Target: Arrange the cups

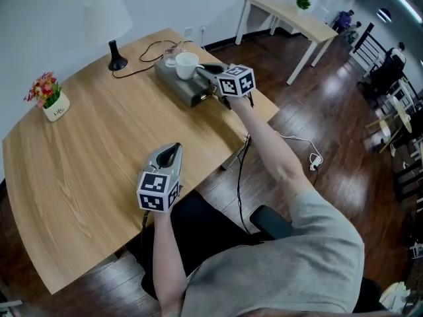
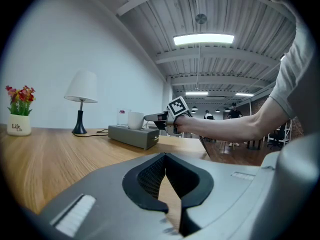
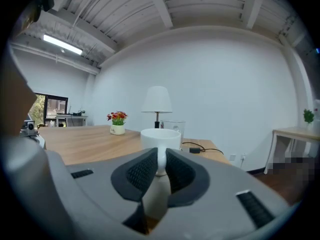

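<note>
Desk [image 1: 99, 144]: pale wood, white-walled office.
Right gripper [image 1: 201, 71]: clenched on the white cup [image 1: 186, 65] by its handle.
White cup: over the grey box [image 1: 182, 90], far right; glass [image 1: 170, 57] just beyond.
Left gripper [image 1: 173, 150]: clenched, empty, near desk edge.
Far left: lamp [image 1: 109, 18], flower pot [image 1: 54, 107].

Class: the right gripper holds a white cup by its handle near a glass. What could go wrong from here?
The right gripper pinches the white cup only by its thin handle, so the cup may swivel or slip out. The glass stands close beside it on the grey box; a careless swing could knock it over.
</note>
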